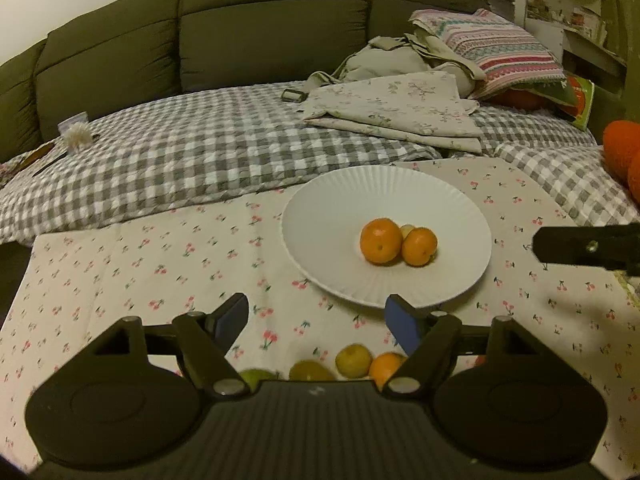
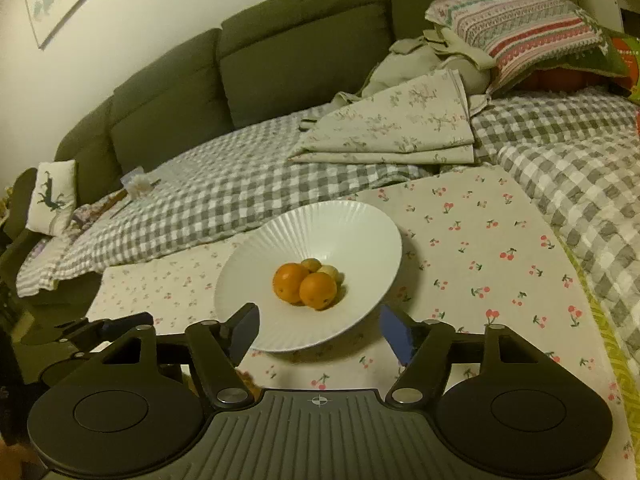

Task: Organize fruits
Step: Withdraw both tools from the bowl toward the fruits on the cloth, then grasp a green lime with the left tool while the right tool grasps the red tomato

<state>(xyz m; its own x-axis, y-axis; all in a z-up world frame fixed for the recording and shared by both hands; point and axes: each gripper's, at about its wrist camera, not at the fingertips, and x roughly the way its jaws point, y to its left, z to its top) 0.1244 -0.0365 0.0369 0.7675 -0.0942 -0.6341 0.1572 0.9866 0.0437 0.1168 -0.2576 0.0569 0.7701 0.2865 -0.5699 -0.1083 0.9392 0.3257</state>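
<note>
Now both the left gripper [image 1: 316, 322] and right gripper [image 2: 318, 330] were held apart, empty. Loose fruit [image 1: 353, 360] at six o'clock should be pinched softly and set in the white plate [image 1: 320, 208].

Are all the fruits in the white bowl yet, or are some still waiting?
Partly done. Two oranges and some small yellowish fruits already sit in the white bowl. Nothing is in hand: the left tongs and right tongs are both open and empty. Still waiting: the fruits on the cherry cloth, a yellow-green one, an orange one and others partly hidden.
</note>
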